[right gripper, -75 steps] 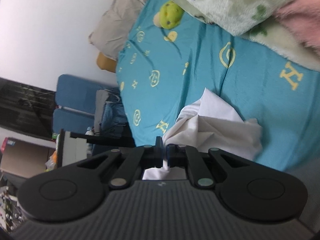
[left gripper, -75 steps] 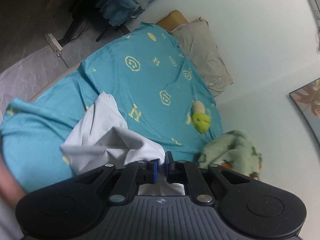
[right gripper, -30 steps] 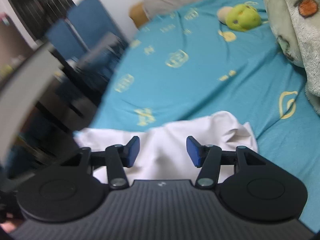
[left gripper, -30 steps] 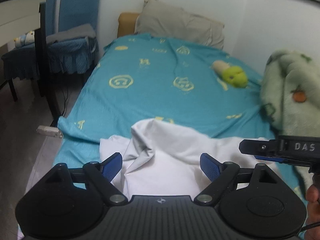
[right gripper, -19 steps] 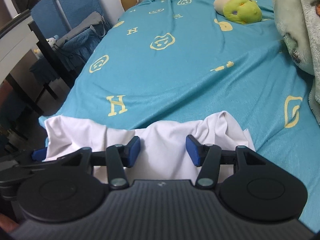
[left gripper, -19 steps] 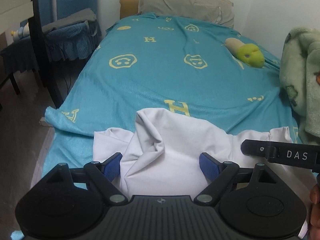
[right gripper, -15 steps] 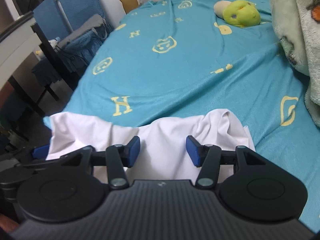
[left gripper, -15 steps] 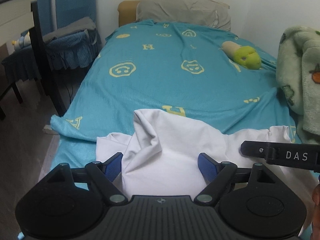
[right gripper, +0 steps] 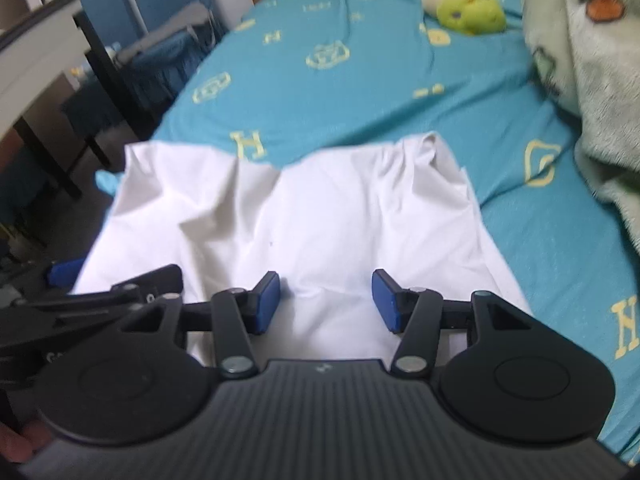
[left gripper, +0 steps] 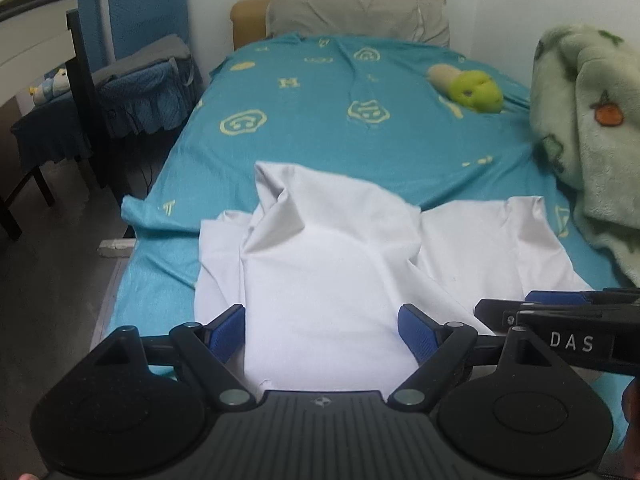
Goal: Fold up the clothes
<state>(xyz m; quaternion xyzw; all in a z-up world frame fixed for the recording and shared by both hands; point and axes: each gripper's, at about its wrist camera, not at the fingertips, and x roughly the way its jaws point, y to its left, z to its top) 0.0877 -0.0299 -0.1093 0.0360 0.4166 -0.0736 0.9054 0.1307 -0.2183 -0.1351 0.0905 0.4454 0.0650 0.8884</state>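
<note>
while the white garment [left gripper: 328, 280] lies rumpled across the near end of the teal bed sheet [left gripper: 320, 128], the left gripper [left gripper: 322, 330] and right gripper [right gripper: 326, 300] hang over its near edge, jaws wide apart and holding nothing. this looks like laying-out; next, smooth the raised ridge, then pinch corners.

Obstacles: green fleece blanket [left gripper: 588, 128] heaped along bed's right edge; plush toy [left gripper: 468, 88] beyond. Free: open teal bedsheet [left gripper: 304, 144] ahead, past the white garment [left gripper: 332, 264].
</note>
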